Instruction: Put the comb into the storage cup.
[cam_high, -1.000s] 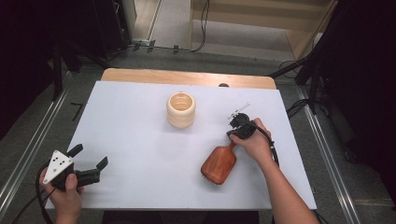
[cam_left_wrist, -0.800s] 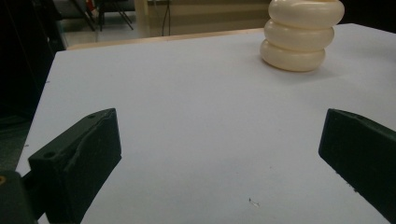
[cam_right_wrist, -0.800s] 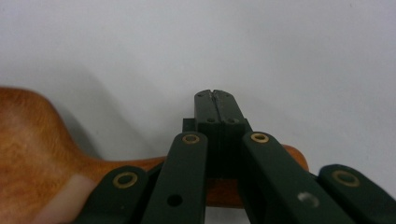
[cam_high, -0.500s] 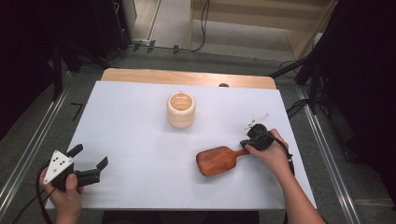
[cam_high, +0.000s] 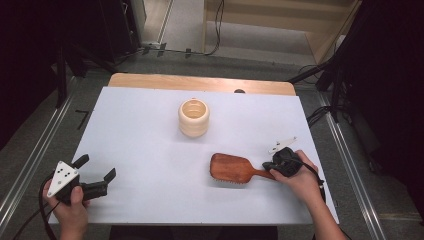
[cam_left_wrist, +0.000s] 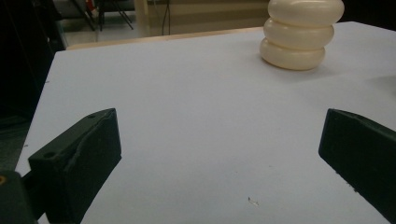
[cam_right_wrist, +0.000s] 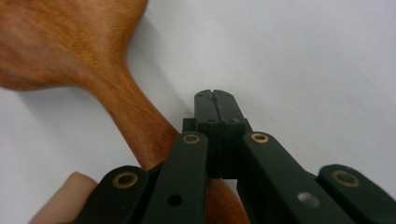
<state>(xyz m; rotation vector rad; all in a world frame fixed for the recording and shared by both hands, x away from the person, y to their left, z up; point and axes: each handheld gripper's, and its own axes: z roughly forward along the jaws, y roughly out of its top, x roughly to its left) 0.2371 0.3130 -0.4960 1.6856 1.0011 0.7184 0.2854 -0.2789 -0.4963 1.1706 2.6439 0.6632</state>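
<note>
A reddish wooden hairbrush lies flat on the white table, head to the left and smooth back up. Its handle runs under my right gripper, which rests at the handle's end in the person's hand. In the right gripper view, my right gripper has its jaws pressed together with nothing between them, and the handle passes beside and below them. A cream ribbed cup stands upright mid-table. My left gripper sits at the front left with its jaws wide apart, and the cup is far ahead.
A wooden strip edges the table's far side. Metal rails run along both sides over the floor. Cables and dark stands sit beyond the right edge.
The right hand has drawn the hairbrush toward the front right and turned it until its head points left. The left gripper has stayed put.
</note>
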